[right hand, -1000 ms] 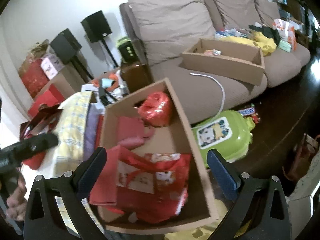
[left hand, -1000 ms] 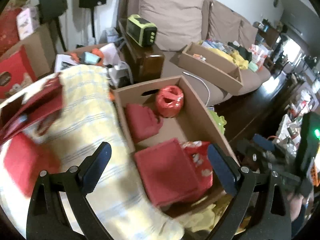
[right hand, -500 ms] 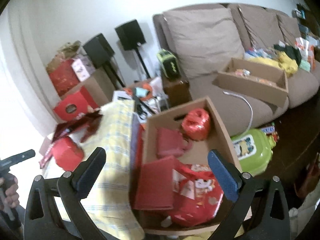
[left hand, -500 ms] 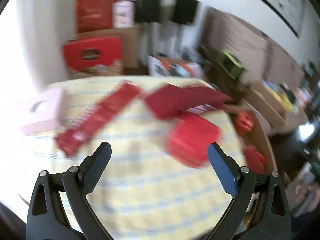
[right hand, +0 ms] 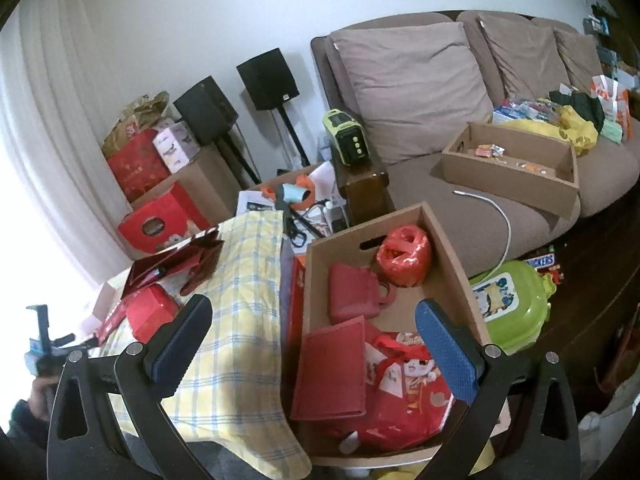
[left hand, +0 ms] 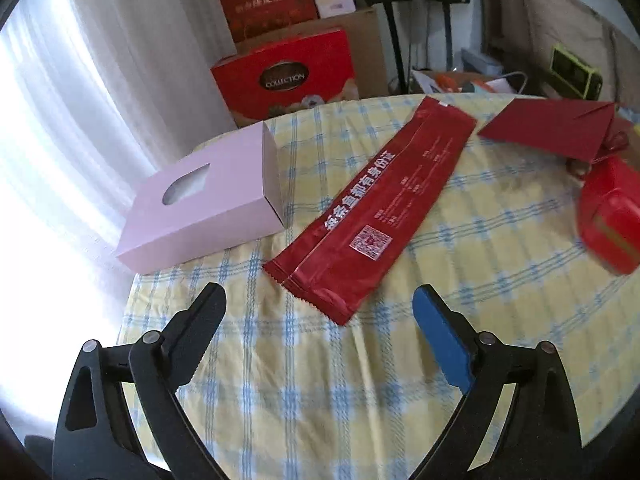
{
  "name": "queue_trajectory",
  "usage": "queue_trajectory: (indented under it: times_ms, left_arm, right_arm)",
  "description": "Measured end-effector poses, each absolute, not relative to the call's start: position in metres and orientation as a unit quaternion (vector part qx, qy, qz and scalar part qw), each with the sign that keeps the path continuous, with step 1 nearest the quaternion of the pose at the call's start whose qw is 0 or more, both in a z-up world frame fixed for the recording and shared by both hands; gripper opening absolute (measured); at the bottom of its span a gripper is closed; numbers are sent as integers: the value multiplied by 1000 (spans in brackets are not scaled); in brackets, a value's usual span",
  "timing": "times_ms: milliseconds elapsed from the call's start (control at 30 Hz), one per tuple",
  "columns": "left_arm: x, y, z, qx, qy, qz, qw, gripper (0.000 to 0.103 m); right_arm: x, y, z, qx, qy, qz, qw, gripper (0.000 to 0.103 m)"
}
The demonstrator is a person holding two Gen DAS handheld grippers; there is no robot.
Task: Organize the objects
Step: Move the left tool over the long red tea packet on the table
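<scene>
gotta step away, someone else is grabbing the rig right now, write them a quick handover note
Left gripper: open, empty, hovering over the yellow checked tablecloth, just short of the long red packet.
Right gripper: open, empty, above the cardboard box.
Done: the box holds a red pouch, a red flat folder, a red printed bag and a red ball.
Left on the table: long red packet, pink box, red envelope, red tin.
</scene>
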State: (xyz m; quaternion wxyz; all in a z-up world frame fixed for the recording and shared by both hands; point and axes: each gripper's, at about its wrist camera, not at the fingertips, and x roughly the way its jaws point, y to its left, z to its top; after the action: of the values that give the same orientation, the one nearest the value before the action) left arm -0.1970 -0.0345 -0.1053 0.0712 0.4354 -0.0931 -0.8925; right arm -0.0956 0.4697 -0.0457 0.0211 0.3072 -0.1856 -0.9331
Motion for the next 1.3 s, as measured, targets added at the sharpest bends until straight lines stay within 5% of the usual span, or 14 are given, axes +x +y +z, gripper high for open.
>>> queue_trajectory:
  times_ms: [233, 367, 433, 567, 600, 633, 667, 900, 967, 1000, 1033, 1300]
  left_arm:
    - [-218, -33, -114, 441, -84, -893, 37, 94]
    - [-223, -31, -121, 448, -86, -890, 22, 81]
    - [-221, -33, -122, 455, -70, -888, 22, 55]
    - [-208, -26, -118, 461, -76, -884, 24, 37]
    - [-202, -22, -116, 462, -81, -883, 19, 27]
    - [-198, -20, -116, 472, -77, -878, 8, 7]
    - [-197, -19, -117, 486, -67, -871, -1, 0]
    - [-178, -14, -98, 501, -28, -865, -21, 4]
    - [-184, -15, -93, 485, -58, -872, 14, 20]
    - [-188, -17, -94, 485, -69, -871, 37, 45]
    - [-193, -22, -95, 484, -72, -870, 60, 57]
    - [-211, -44, -123, 478, -71, -874, 57, 77]
  right_arm:
    - [-102, 457, -57, 319, -173, -932, 17, 102]
    - [-106, 454, -68, 315, -185, -931, 10, 102]
    - [-108, 452, -73, 316, -187, -930, 11, 102]
    - [-113, 451, -85, 327, -184, -927, 8, 102]
    - [-113, 452, -88, 327, -186, -927, 6, 102]
    - [-114, 453, -91, 329, -190, -925, 4, 102]
    - [-116, 455, -96, 333, -196, -922, 2, 102]
    - [-118, 460, -104, 346, -209, -915, -6, 102]
    - [-118, 460, -105, 347, -210, -914, -7, 102]
    - [-118, 460, -105, 348, -211, -913, -7, 102]
    - [-118, 460, -106, 349, -212, -913, -7, 102]
    - [-117, 459, -105, 349, -205, -915, -11, 102]
